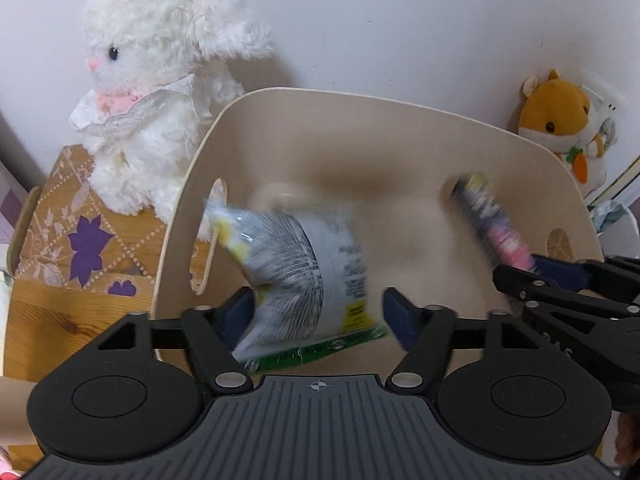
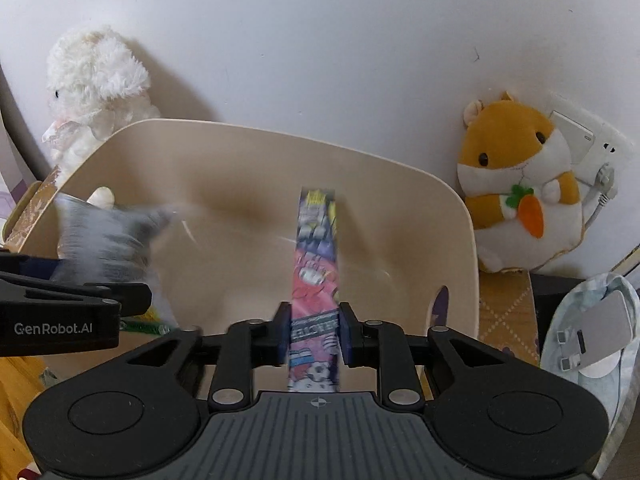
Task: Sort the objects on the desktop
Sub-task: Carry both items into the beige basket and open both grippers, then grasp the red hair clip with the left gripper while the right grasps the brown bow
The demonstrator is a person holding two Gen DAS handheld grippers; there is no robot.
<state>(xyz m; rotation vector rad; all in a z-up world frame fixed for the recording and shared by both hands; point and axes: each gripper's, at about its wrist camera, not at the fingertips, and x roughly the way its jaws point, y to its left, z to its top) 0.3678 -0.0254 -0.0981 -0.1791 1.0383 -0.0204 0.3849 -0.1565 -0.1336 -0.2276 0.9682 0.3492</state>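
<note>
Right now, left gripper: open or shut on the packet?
Open. Left gripper pads stand clear of the blurred packet between them, over the beige bin.

Two plush toys: white rabbit [image 1: 160,92], orange hamster [image 2: 520,184]; one beige bin [image 2: 256,168]; one grey packet [image 1: 304,276]; one printed stick pack [image 2: 316,264].

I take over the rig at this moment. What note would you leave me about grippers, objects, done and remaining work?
Left gripper: open, grey packet loose between its jaws, over the beige bin.
Right gripper: pads close beside the colourful strip pack, grip unclear, also over the bin.
Done: both items brought to the bin.
Left: see both land inside, then withdraw.
</note>
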